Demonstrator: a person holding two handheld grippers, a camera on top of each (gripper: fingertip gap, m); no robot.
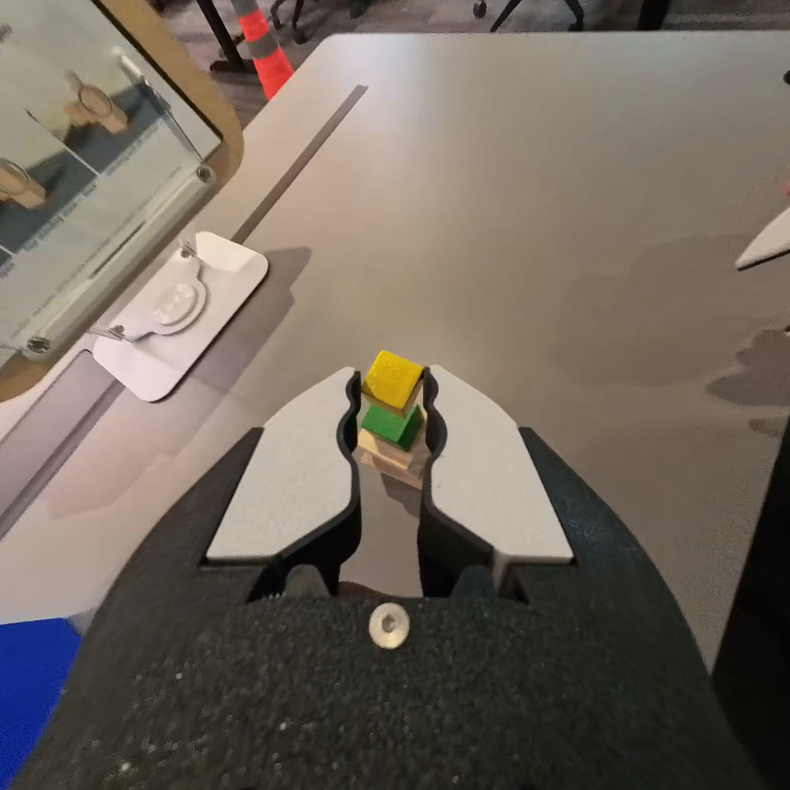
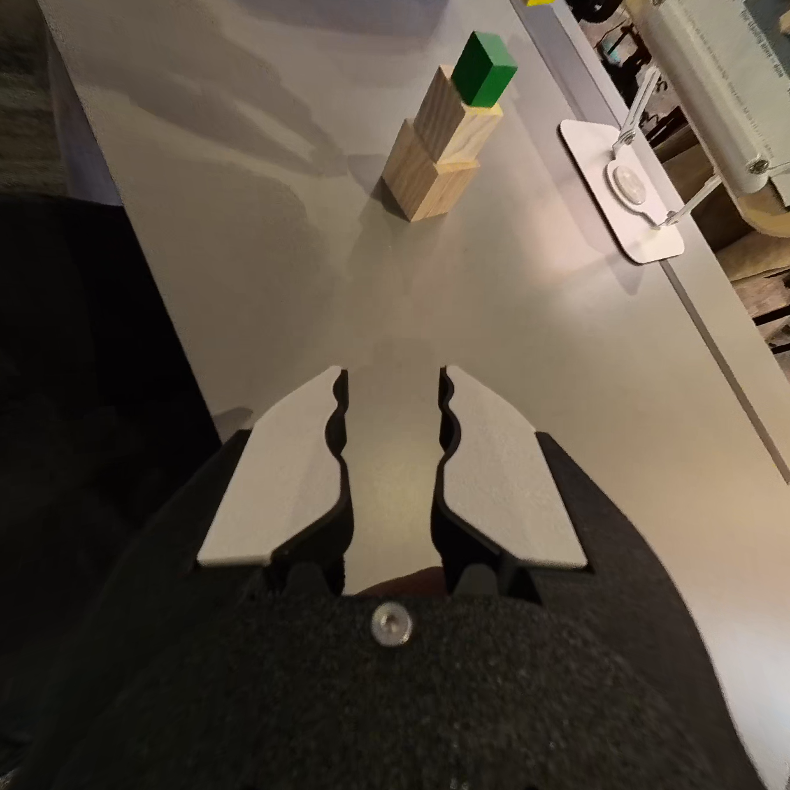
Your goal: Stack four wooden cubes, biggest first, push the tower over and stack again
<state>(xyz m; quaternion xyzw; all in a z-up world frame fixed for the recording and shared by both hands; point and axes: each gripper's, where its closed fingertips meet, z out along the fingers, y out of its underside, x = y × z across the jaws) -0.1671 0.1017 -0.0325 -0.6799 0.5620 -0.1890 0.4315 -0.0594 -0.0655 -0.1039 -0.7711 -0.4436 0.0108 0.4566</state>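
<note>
A tower stands on the grey table (image 2: pixel 299 278): a large plain wooden cube (image 2: pixel 423 179), a medium plain wooden cube (image 2: pixel 453 124) on it, and a green cube (image 2: pixel 483 70) on top. My left gripper (image 1: pixel 391 376) is shut on a small yellow cube (image 1: pixel 391 380) and holds it just above the green cube (image 1: pixel 389 423), with a gap between them. The yellow cube's edge shows at the top of the right wrist view (image 2: pixel 537 2). My right gripper (image 2: pixel 393 376) is open and empty, well back from the tower.
A framed sign on a white base plate (image 1: pixel 179 316) stands left of the tower and also shows in the right wrist view (image 2: pixel 620 188). An orange cone (image 1: pixel 269 55) stands on the floor beyond the table. A blue object (image 1: pixel 30 684) lies at the lower left. Across from one pair of fingers to the other is roughly 20 centimetres. To the blue object (image 1: pixel 30 684): left tips about 35 centimetres, right tips about 55 centimetres.
</note>
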